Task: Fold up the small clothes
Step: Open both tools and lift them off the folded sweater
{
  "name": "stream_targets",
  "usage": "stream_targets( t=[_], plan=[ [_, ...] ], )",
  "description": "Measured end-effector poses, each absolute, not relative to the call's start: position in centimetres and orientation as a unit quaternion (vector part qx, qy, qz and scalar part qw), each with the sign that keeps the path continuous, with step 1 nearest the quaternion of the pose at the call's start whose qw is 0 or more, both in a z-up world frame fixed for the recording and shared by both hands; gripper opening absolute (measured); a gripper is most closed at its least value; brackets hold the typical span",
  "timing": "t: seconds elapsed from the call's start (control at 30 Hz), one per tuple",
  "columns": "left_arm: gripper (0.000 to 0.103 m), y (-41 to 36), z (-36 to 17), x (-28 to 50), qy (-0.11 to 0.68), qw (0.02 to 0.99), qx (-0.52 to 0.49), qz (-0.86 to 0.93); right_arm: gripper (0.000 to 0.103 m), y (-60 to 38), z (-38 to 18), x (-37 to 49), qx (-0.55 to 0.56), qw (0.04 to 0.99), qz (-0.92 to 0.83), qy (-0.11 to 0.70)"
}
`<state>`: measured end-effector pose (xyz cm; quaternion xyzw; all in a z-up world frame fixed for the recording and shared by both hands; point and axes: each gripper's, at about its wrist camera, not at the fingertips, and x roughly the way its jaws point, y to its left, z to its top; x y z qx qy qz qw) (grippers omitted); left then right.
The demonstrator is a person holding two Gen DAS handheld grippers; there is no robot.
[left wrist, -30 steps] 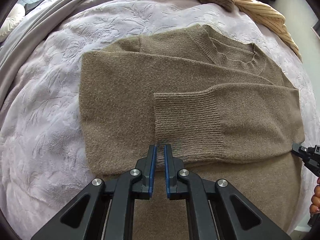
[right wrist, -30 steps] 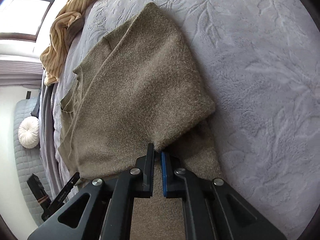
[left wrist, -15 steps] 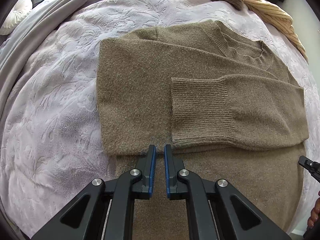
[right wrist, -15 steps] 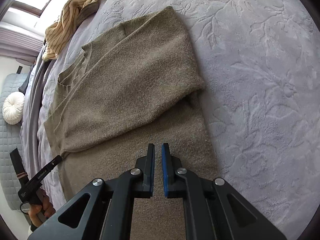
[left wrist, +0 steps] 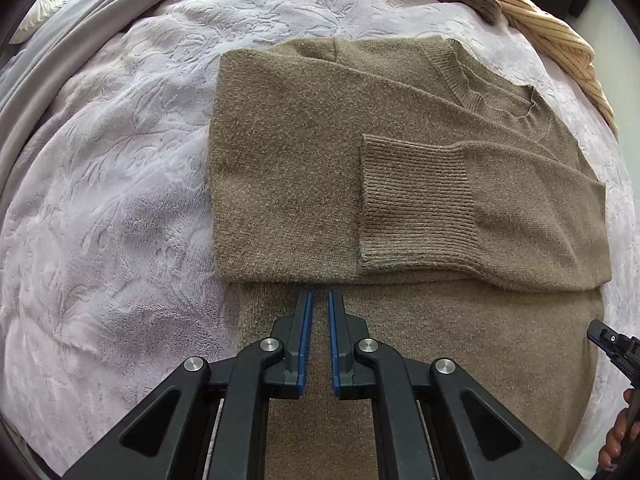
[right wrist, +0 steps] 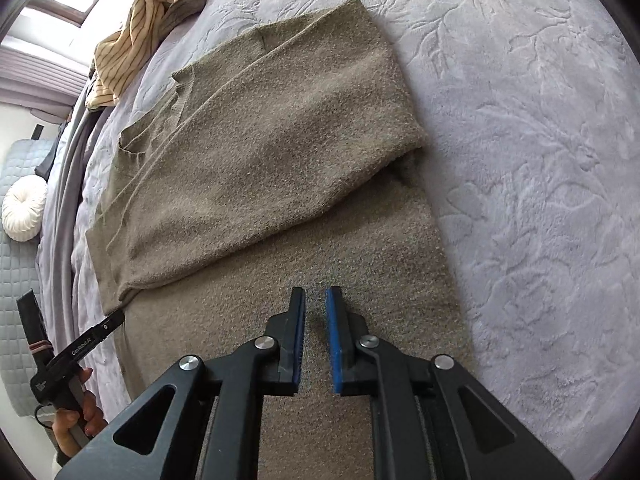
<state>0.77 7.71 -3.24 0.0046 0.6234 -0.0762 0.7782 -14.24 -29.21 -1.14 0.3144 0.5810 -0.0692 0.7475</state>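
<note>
Both tongs are opening now, nothing between the jaws. A second ago each was clenched up by the folded sleeves; now my left tongs [left wrist: 317, 336] and right tongs [right wrist: 315, 338] hang nearer me, over the sweater's [left wrist: 288, 168] lower half. The sweater lies flat on the blanket [left wrist: 100, 200], sleeves crossed over its chest, cuff [left wrist: 416, 200] on top (tidy enough). Sleeve fold looks done; I reckon the hem comes next.

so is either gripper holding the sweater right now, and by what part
Nothing is held. The left gripper and right gripper hover over the lower part of the brown sweater, jaws opening with no fabric between them.
</note>
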Motion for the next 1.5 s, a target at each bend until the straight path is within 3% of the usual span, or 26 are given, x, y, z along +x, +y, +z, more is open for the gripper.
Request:
stream_targets(
  t=[0.03, 0.07, 0.27, 0.3, 0.37, 0.47, 0.63, 0.7, 1.07, 1.5],
  plan=[
    [0.059, 8.2, -3.3, 0.7, 0.624, 0.778, 0.004, -0.079, 0.029, -29.0, -1.0, -14.3, 0.312, 0.749, -0.069, 0.58],
    [0.102, 8.3, -3.3, 0.6, 0.624, 0.778, 0.005, -0.075, 0.037, -28.9, -0.8, -14.2, 0.309, 0.752, -0.068, 0.579],
    [0.102, 7.9, -2.5, -0.2, 0.61, 0.789, 0.027, -0.063, 0.044, -28.0, -0.2, -13.7, 0.292, 0.761, -0.055, 0.576],
    [0.102, 7.7, -2.4, -0.1, 0.609, 0.79, 0.031, -0.061, 0.046, -27.9, -0.2, -13.6, 0.29, 0.762, -0.053, 0.577],
    [0.102, 7.4, -2.3, -0.2, 0.605, 0.793, 0.039, -0.057, 0.061, -27.8, -0.1, -13.5, 0.285, 0.764, -0.051, 0.576],
    [0.102, 7.2, -2.2, -0.5, 0.603, 0.795, 0.049, -0.048, 0.071, -27.5, 0.1, -13.3, 0.278, 0.768, -0.045, 0.575],
    [0.102, 6.9, -2.1, -0.4, 0.6, 0.797, 0.063, -0.026, 0.073, -27.3, 0.6, -13.2, 0.268, 0.775, -0.039, 0.571],
    [0.102, 7.1, -2.1, -0.4, 0.604, 0.795, 0.055, -0.023, 0.081, -27.2, 0.7, -13.1, 0.266, 0.778, -0.034, 0.568],
    [0.102, 5.3, -1.7, 0.4, 0.602, 0.796, 0.05, -0.042, 0.085, -28.1, 0.5, -13.1, 0.286, 0.779, 0.0, 0.558],
    [0.102, 4.6, -0.2, -6.4, 0.597, 0.801, 0.009, -0.051, 0.087, -31.2, -0.7, -13.8, 0.353, 0.738, 0.109, 0.565]
  ],
)
